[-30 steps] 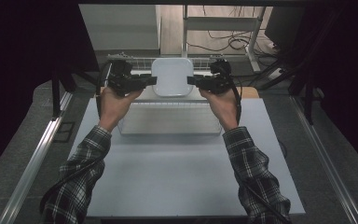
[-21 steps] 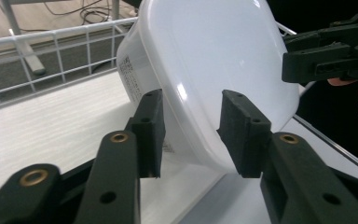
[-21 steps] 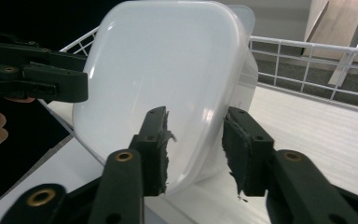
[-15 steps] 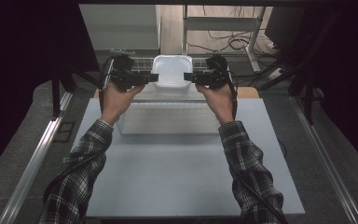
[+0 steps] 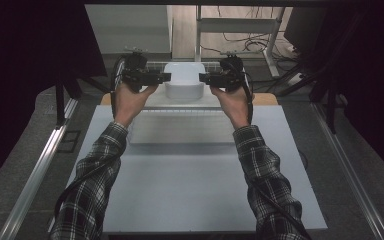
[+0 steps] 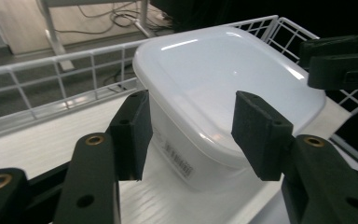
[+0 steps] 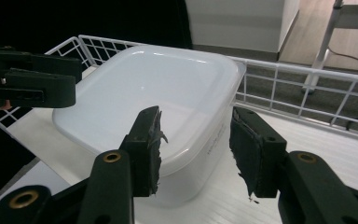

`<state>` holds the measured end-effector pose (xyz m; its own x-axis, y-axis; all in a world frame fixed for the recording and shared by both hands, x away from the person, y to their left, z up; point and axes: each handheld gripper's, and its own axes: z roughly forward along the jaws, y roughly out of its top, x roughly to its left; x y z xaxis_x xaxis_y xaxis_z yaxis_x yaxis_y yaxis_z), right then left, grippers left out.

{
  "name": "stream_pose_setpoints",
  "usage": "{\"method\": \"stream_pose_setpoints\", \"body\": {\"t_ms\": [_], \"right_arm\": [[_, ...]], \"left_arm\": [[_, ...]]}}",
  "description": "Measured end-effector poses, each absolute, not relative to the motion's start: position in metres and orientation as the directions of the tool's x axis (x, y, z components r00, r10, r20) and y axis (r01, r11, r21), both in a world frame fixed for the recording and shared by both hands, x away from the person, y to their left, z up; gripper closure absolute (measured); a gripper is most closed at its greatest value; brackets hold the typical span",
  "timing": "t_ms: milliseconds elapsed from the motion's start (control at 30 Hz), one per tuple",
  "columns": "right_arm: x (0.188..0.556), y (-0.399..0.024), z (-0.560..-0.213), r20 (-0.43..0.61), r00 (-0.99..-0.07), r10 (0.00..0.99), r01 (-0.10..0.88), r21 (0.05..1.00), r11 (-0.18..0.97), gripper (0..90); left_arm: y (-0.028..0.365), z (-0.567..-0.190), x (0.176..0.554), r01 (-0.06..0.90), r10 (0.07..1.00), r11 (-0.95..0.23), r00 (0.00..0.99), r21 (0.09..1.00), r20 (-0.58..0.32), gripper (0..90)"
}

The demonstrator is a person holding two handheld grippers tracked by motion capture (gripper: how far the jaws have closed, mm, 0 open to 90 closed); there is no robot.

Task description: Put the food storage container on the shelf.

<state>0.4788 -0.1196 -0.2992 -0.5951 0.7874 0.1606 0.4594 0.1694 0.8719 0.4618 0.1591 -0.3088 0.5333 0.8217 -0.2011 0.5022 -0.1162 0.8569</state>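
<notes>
Dim, dark-edged frames; glare on plastic

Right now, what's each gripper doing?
Left gripper: open, just opened off the white container, holding nothing.
Right gripper: open beside the container, holding nothing.

The left gripper (image 5: pixel 164 77) and right gripper (image 5: pixel 204 78), which one second ago were clamped on the sides of the white plastic container (image 5: pixel 184 80), released it. Both sets of jaws opened, the left having just been opening further, and now stand just clear of its rim. The container came down and sits upside down in the white wire basket (image 6: pixel 51 60).
</notes>
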Motion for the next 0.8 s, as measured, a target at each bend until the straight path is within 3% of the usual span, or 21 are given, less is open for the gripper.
{"method": "stream_pose_setpoints", "body": {"t_ms": [133,267,467,567,800], "right_arm": [[0.476,-0.122,-0.297,0.157,-0.593,0.789,0.439,0.885,0.154,47.8],[0.469,-0.127,-0.298,0.163,-0.623,0.765,0.416,0.897,0.148,29.0],[0.459,-0.127,-0.31,0.153,-0.646,0.748,0.416,0.892,0.177,15.2],[0.453,-0.126,-0.313,0.134,-0.666,0.734,0.402,0.893,0.201,12.6],[0.443,-0.127,-0.319,0.118,-0.686,0.718,0.394,0.889,0.231,7.8]], "left_arm": [[0.161,-0.307,0.456,0.489,0.802,-0.079,0.549,0.869,-0.236,41.2],[0.159,-0.309,0.446,0.492,0.776,-0.126,0.59,0.862,-0.223,31.1],[0.155,-0.314,0.434,0.479,0.747,-0.147,0.627,0.865,-0.22,19.2],[0.152,-0.318,0.426,0.474,0.746,-0.18,0.637,0.862,-0.194,12.9],[0.151,-0.328,0.416,0.456,0.735,-0.198,0.654,0.868,-0.176,9.4]]}}
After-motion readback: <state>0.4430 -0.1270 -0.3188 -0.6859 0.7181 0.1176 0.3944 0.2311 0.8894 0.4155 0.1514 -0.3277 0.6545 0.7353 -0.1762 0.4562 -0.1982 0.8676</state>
